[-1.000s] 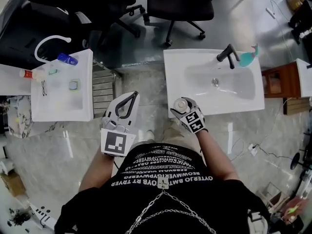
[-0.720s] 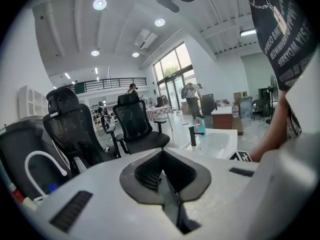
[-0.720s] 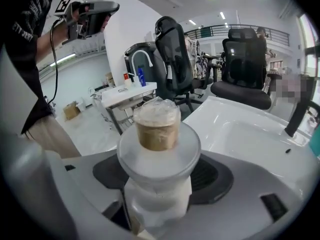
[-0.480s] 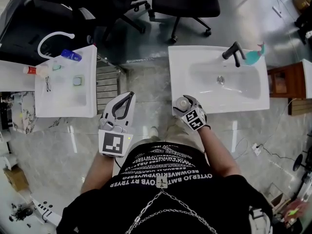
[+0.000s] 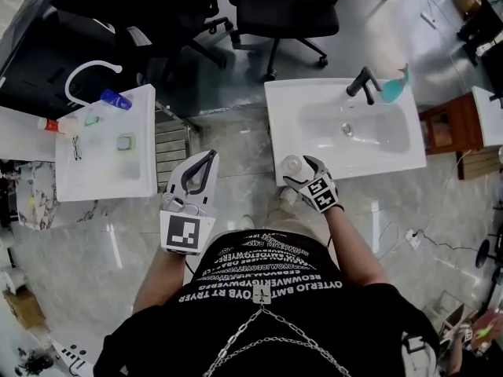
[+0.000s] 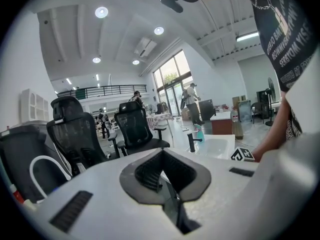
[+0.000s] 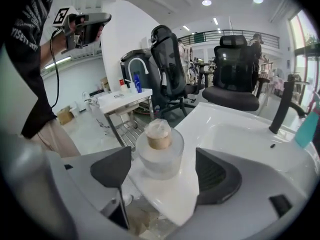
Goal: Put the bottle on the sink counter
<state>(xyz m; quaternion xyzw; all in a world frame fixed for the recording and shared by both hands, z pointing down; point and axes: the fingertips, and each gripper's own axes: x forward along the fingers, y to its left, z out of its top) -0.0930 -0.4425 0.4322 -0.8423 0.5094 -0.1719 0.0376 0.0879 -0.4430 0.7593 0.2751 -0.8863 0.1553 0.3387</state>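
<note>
A small clear bottle with a tan neck and a wrapped cap stands upright on the front left corner of the white sink counter. In the head view the bottle sits at the near left corner of the counter. My right gripper has it between its jaws, which are opening; both dark pads stand clear of the glass. That right gripper is at the counter's front edge. My left gripper hangs over the floor to the left, shut and holding nothing; its tips meet.
The basin has a black faucet and a teal item at its back. A second white washstand with a blue bottle stands to the left. Black office chairs are beyond both. A wooden cabinet stands at the right.
The right gripper's jaws have spread away from the bottle, which now stands free on the counter corner. The left gripper stays as it was.
</note>
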